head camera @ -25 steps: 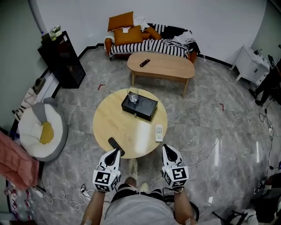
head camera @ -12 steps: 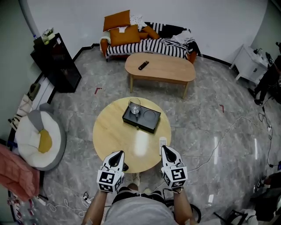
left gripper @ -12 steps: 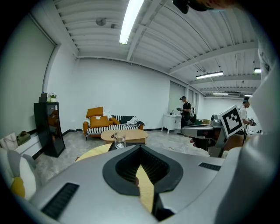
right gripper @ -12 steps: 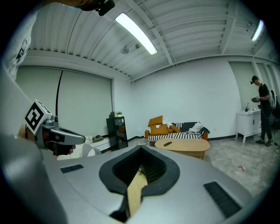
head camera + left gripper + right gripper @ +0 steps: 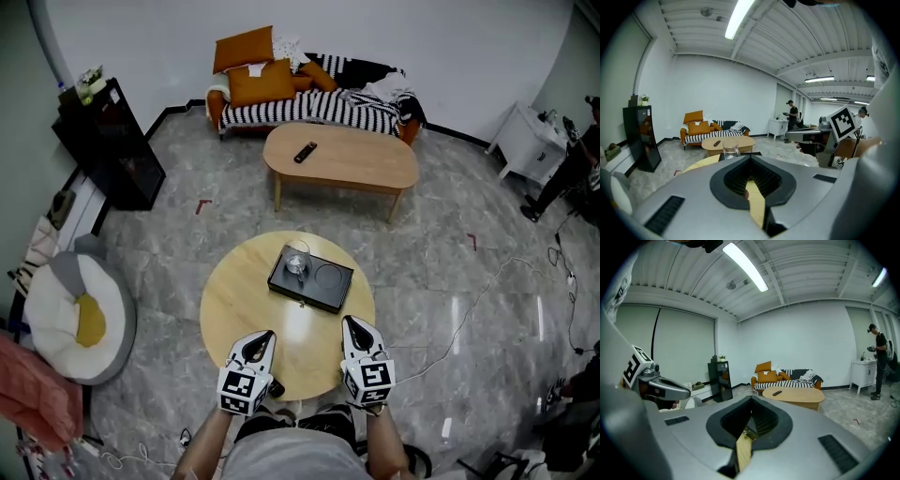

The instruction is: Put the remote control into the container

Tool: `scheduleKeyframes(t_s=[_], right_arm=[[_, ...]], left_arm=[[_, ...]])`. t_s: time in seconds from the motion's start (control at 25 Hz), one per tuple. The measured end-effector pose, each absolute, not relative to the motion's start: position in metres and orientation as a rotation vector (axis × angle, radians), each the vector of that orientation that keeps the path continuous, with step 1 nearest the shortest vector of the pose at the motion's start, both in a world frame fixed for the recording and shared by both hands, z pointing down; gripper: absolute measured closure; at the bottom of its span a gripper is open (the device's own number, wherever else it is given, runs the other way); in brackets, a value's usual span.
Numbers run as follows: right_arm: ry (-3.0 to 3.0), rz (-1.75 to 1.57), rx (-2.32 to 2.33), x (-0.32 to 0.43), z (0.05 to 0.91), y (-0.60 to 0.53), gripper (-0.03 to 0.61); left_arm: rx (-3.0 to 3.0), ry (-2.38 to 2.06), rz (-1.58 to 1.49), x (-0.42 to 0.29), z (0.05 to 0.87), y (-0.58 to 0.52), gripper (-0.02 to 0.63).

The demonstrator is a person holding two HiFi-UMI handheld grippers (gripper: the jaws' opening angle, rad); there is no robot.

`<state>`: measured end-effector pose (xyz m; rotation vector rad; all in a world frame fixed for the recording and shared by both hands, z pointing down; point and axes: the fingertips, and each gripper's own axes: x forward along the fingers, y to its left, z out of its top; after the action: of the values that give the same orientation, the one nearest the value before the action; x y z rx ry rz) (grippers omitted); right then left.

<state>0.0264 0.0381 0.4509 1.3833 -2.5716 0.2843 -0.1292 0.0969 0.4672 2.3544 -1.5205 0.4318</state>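
Left gripper (image 5: 260, 339) and right gripper (image 5: 351, 326) are hovering over the round table's (image 5: 230, 300) near edge, all jaws closed and empty. Black remote (image 5: 275, 386) is peeking out beside the left gripper, and the container (image 5: 314, 298) is sitting mid-table. Looks like the reach step; next, 1 gripper needs its jaws opening over the remote.

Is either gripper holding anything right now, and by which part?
Nothing held: left gripper and right gripper are both shut and empty, over the round table.
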Motion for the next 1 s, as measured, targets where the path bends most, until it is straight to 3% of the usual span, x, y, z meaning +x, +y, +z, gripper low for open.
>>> scheduleKeyframes(t_s=[1.0], right_arm=[[-2.403, 0.379, 1.271, 0.018, 0.577, -0.058, 0.571]], left_arm=[[2.228, -1.238, 0.721, -0.099, 0.631, 0.008, 0.606]])
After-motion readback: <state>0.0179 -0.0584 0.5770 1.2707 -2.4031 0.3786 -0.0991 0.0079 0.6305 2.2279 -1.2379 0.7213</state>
